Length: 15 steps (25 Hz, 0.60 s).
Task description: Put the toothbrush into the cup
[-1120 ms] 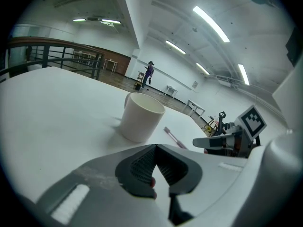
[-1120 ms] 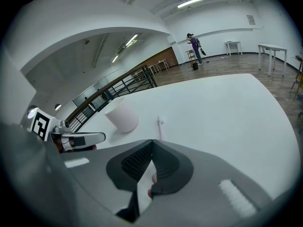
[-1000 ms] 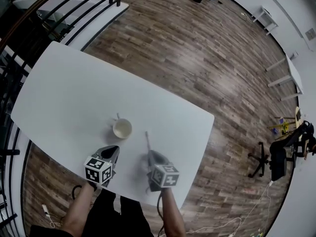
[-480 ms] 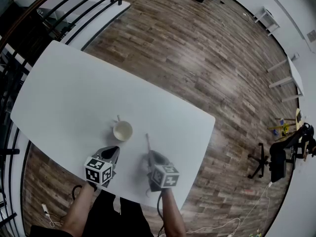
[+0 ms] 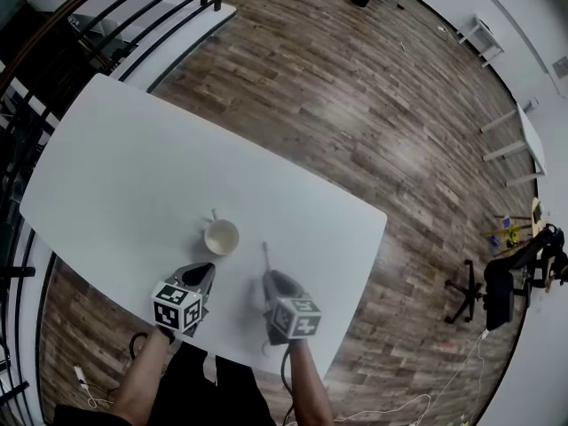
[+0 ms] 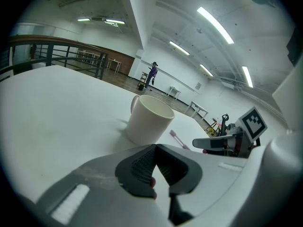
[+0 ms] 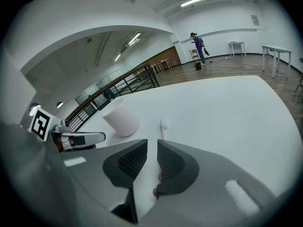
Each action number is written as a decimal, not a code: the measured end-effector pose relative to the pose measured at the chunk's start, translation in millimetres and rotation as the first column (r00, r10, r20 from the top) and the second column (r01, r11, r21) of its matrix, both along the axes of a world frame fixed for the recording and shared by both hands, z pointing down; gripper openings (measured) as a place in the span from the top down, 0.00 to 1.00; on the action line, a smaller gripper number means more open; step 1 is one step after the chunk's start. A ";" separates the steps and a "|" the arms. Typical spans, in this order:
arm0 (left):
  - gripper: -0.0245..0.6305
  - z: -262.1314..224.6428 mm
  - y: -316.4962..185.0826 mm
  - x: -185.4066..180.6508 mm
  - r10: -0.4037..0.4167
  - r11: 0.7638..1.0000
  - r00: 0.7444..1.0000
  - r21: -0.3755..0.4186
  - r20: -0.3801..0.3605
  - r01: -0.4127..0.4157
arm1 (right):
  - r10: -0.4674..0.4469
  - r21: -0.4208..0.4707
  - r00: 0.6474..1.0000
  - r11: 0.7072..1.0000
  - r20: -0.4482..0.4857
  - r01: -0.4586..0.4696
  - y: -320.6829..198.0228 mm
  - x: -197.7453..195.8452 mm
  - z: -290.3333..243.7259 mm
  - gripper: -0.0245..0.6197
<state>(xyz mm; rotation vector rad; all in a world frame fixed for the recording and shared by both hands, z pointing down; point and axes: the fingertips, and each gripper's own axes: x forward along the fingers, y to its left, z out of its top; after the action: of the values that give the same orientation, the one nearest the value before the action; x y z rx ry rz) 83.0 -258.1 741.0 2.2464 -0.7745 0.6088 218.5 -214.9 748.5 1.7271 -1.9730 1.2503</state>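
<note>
One empty cup (image 5: 221, 237), one toothbrush (image 5: 264, 256) lying just right of it.
Right gripper (image 7: 151, 146) jaws opening astride the brush handle (left gripper (image 6: 155, 148) jaws pressed together, holding nothing).

The person holds a gripper in each hand. In the head view both sit low, side by side but apart, pointing forward and slanting down over the near edge of the table (image 5: 133, 167). The left gripper (image 5: 203, 272) has its jaws together, tips touching, with nothing between them. The right gripper (image 5: 269, 282) has its jaws opening: a narrow gap shows between the ribbed pads (image 7: 132, 160), and they press on nothing. Each gripper carries a marker cube at its rear, the left cube (image 5: 176, 305) and the right cube (image 5: 295, 316). The left forearm (image 5: 142, 375) angles outward toward the body, and the right forearm (image 5: 308, 387) runs nearly straight back.
</note>
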 end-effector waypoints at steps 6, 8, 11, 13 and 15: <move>0.95 -5.1 -3.3 0.8 -0.003 1.000 1.000 0.006 -0.003 0.003 | 0.006 0.000 1.000 1.000 -0.005 -0.006 0.1 4.8 -0.9 0.76; 0.95 -5.4 -2.8 0.7 -0.003 1.000 1.000 0.006 -0.003 0.003 | 0.001 -0.014 1.000 1.000 -0.012 -0.001 1.4 6.1 3.1 0.74; 0.95 -5.5 -1.9 2.4 -0.004 1.000 1.000 0.006 -0.004 0.004 | -0.006 -0.032 1.000 0.999 -0.017 0.006 3.7 9.2 8.2 0.74; 0.95 -4.3 -1.1 3.1 -0.006 1.000 1.000 0.005 -0.003 0.006 | -0.006 -0.045 1.000 0.999 -0.010 0.006 5.7 10.6 13.3 0.74; 0.95 -2.2 -1.7 2.5 -0.010 1.000 1.000 0.003 0.000 0.010 | -0.003 -0.058 1.000 0.998 0.001 0.003 5.9 10.5 18.4 0.74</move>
<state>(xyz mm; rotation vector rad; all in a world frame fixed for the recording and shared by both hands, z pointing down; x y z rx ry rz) 85.5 -259.8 738.9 2.2442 -0.7867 0.6035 229.0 -208.9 767.0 1.6952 -1.9193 1.2944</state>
